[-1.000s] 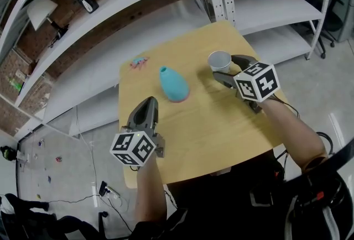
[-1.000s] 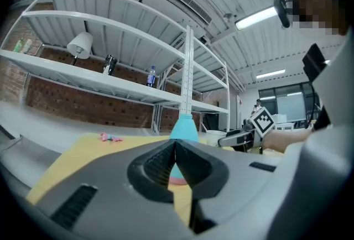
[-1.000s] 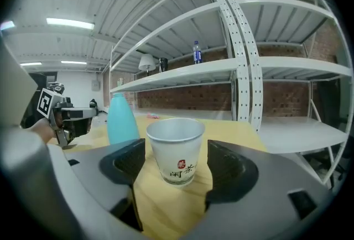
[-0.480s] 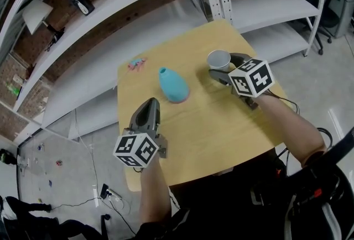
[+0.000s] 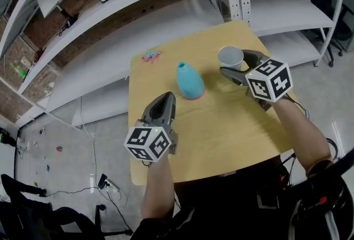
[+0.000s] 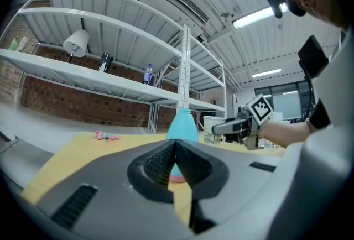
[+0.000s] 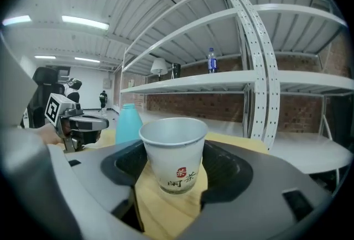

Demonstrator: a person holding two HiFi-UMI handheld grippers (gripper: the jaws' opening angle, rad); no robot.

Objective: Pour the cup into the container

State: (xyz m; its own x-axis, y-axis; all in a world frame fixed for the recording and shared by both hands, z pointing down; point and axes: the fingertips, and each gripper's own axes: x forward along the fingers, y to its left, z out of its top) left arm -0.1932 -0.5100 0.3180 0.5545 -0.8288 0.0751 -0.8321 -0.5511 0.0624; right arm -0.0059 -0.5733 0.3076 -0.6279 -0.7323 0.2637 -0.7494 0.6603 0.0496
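The right gripper (image 5: 238,66) is straddling the paper cup (image 7: 174,158) on the table (image 5: 232,123) near the teal container (image 5: 189,79), jaws spread and needing to pinch before lifting, I'd guess, while the left gripper (image 6: 176,147) is idling, jaws together.

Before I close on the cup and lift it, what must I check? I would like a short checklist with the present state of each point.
1. Cup centred between the jaws of the right hand-held gripper: ok, it stands upright between them.
2. Firm grip on the cup: not ok, the jaws are apart, not yet closed on it.
3. Container upright on the table, apart from the cup: ok.
4. Container's narrow top open for pouring: cannot tell.
5. Left hand-held gripper out of the way: ok, shut, empty, on the person's side of the container.
6. What is in the cup: cannot tell.
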